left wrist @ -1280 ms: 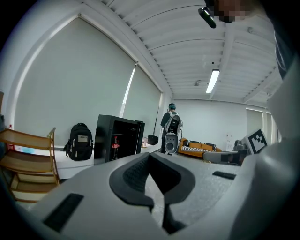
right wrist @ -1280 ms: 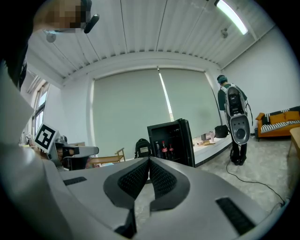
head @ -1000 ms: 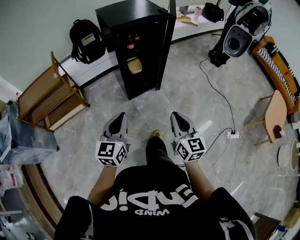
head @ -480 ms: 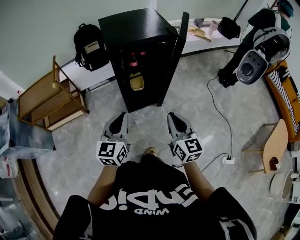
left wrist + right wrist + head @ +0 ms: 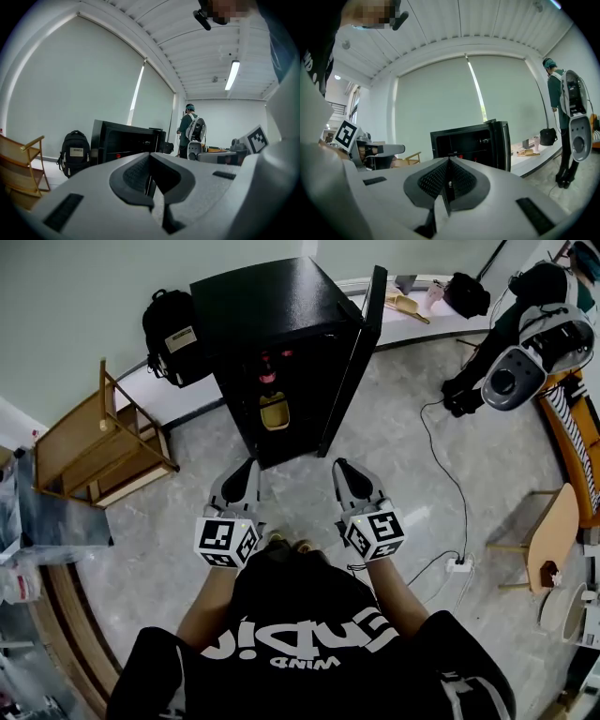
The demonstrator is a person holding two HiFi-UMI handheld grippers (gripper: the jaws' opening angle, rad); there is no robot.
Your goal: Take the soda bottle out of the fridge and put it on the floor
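Note:
A black fridge [image 5: 272,306] stands on the floor ahead of me, its door [image 5: 361,343] swung open to the right. Inside, a red-capped bottle [image 5: 269,364] sits on an upper shelf above a yellow item [image 5: 274,413]. My left gripper [image 5: 249,468] and right gripper [image 5: 339,467] are held side by side in front of the fridge, a short way from its opening. Both are shut and hold nothing. The left gripper view shows its jaws [image 5: 150,155] closed, with the fridge [image 5: 126,140] beyond. The right gripper view shows its closed jaws [image 5: 449,160] pointing at the open fridge [image 5: 473,140].
A black backpack [image 5: 173,334] leans on the wall left of the fridge. A wooden rack [image 5: 94,442] stands further left. At the right, a person with a grey pack [image 5: 525,343], a cable and power strip [image 5: 459,565], and a wooden chair [image 5: 548,535].
I have stepped closer to the fridge, which now sits lower and larger in the head view. Both grippers have stayed shut and level in front of me.

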